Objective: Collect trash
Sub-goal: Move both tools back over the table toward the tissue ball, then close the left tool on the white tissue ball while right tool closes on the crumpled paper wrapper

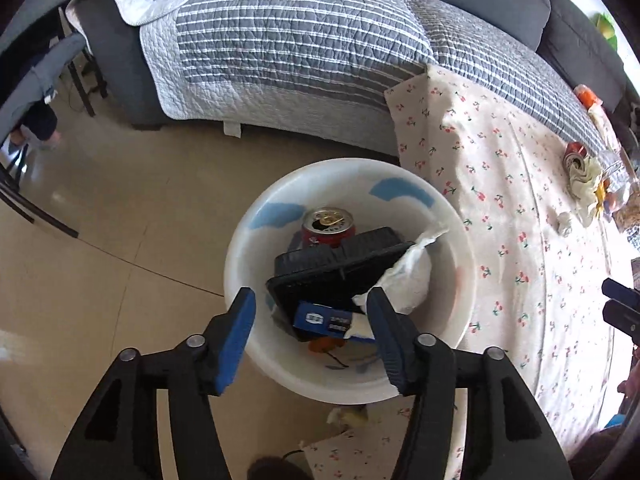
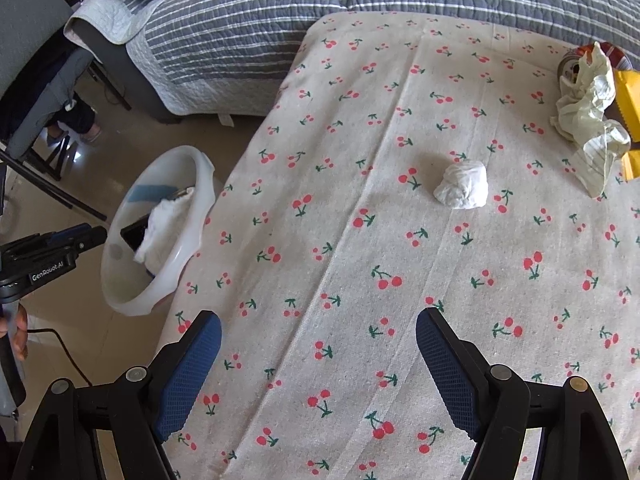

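A white basin [image 1: 248, 264] on the floor holds a red can [image 1: 328, 227], a black tray [image 1: 340, 276], a blue box [image 1: 324, 320] and a white tissue wad [image 1: 408, 276]. My left gripper [image 1: 312, 308] is open and empty above the basin's near side. The basin also shows in the right wrist view [image 2: 192, 236]. My right gripper [image 2: 318, 336] is open and empty over the cherry-print tablecloth [image 2: 360, 260]. A crumpled white tissue ball [image 2: 462, 186] lies on the cloth ahead of it. Crumpled paper [image 2: 588, 120] and a tipped can [image 2: 570, 68] lie at the far right.
A sofa with a striped grey quilt [image 1: 280, 40] stands behind the table and basin. A chair with dark legs [image 2: 36, 80] is at the left on the tiled floor. A yellow object [image 2: 628, 96] lies by the crumpled paper. A cable [image 2: 68, 352] runs on the floor.
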Tool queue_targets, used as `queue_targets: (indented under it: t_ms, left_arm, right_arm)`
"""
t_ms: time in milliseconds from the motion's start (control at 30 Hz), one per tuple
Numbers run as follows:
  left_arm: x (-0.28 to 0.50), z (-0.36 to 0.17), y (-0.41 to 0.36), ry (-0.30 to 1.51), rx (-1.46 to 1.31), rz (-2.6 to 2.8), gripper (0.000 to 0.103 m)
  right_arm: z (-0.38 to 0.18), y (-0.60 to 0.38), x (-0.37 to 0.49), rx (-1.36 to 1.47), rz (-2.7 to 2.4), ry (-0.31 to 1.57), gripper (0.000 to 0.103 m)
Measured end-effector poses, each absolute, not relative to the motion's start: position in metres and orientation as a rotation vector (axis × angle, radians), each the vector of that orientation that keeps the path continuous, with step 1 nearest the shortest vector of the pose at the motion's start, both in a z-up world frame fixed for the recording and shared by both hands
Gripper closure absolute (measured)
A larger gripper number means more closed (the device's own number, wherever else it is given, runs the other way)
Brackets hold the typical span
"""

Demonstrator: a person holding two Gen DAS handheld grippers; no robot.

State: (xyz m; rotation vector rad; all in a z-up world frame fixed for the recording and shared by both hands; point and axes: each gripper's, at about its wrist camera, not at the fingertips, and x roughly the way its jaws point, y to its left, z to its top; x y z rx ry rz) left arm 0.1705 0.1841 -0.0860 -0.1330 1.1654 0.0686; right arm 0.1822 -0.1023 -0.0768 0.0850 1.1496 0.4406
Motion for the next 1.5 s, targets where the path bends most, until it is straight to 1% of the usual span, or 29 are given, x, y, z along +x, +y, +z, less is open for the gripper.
queue_targets:
  t_ms: [67, 100, 200, 267, 367, 433, 467, 633, 767, 1067, 1133, 1200, 1233, 1300, 1333, 1367, 1400, 1433, 1467, 1500]
  left_arm:
    - [0.172, -0.082, 0.174, 1.157, -0.13, 0.059, 0.023]
    - [0.173, -0.08, 0.167, 1.152, -0.126, 0.054, 0.02]
    - [0.178, -0.075, 0.148, 1.149, -0.12, 0.031, 0.014]
    - [0.181, -0.072, 0.131, 1.144, -0.104, 0.013, 0.012]
    - [0.185, -0.065, 0.107, 1.129, -0.079, -0.016, 0.009]
    - [0.187, -0.062, 0.089, 1.122, -0.063, -0.042, 0.006]
    - [0.189, -0.061, 0.079, 1.119, -0.052, -0.057, 0.004]
    - [0.195, -0.063, 0.028, 1.108, 0.012, -0.12, 0.003]
    - [0.206, -0.073, -0.009, 1.136, 0.022, -0.16, 0.003]
    - [0.229, -0.091, -0.071, 1.118, 0.022, -0.229, 0.004]
    - [0.233, -0.094, -0.081, 1.099, 0.013, -0.256, 0.009]
    - [0.237, -0.097, -0.088, 1.075, -0.002, -0.279, 0.021]
    - [0.24, -0.099, -0.091, 1.065, -0.011, -0.285, 0.025]
    - [0.245, -0.103, -0.094, 1.049, -0.028, -0.285, 0.04]
    - [0.247, -0.104, -0.095, 1.032, -0.028, -0.276, 0.043]
    - [0.249, -0.103, -0.096, 1.015, -0.027, -0.273, 0.049]
    - [0.251, -0.103, -0.097, 1.006, -0.03, -0.275, 0.061]
    - [0.254, -0.103, -0.097, 1.006, -0.033, -0.278, 0.068]
    - [0.256, -0.104, -0.098, 1.008, -0.033, -0.277, 0.072]
    - [0.257, -0.104, -0.098, 1.006, -0.033, -0.28, 0.072]
  right_arm:
    - [-0.073, -0.109, 0.184, 0.099, 0.435, 1.142, 0.019]
    - [-0.071, -0.114, 0.185, 0.106, 0.429, 1.136, 0.019]
    - [-0.064, -0.134, 0.19, 0.143, 0.399, 1.122, 0.019]
    - [-0.062, -0.152, 0.193, 0.179, 0.373, 1.116, 0.018]
    - [-0.058, -0.181, 0.197, 0.219, 0.317, 1.103, 0.014]
    - [-0.056, -0.202, 0.199, 0.236, 0.278, 1.095, 0.007]
    - [-0.055, -0.213, 0.199, 0.245, 0.258, 1.091, 0.007]
    - [-0.054, -0.268, 0.196, 0.282, 0.148, 1.079, 0.006]
    - [-0.06, -0.308, 0.191, 0.319, 0.07, 1.093, 0.005]
    - [-0.076, -0.363, 0.178, 0.3, -0.028, 1.13, 0.005]
    - [-0.078, -0.37, 0.176, 0.296, -0.035, 1.135, 0.005]
    - [-0.08, -0.375, 0.176, 0.296, -0.042, 1.138, 0.005]
    - [-0.081, -0.377, 0.176, 0.295, -0.045, 1.14, 0.005]
    - [-0.083, -0.379, 0.176, 0.289, -0.051, 1.144, 0.005]
    - [-0.085, -0.38, 0.177, 0.286, -0.054, 1.146, 0.005]
    - [-0.086, -0.38, 0.177, 0.283, -0.056, 1.147, 0.005]
    - [-0.087, -0.38, 0.178, 0.281, -0.058, 1.147, 0.005]
    - [-0.087, -0.38, 0.179, 0.278, -0.058, 1.146, 0.005]
    - [-0.088, -0.379, 0.181, 0.275, -0.057, 1.143, 0.005]
    - [-0.087, -0.378, 0.182, 0.269, -0.056, 1.14, 0.005]
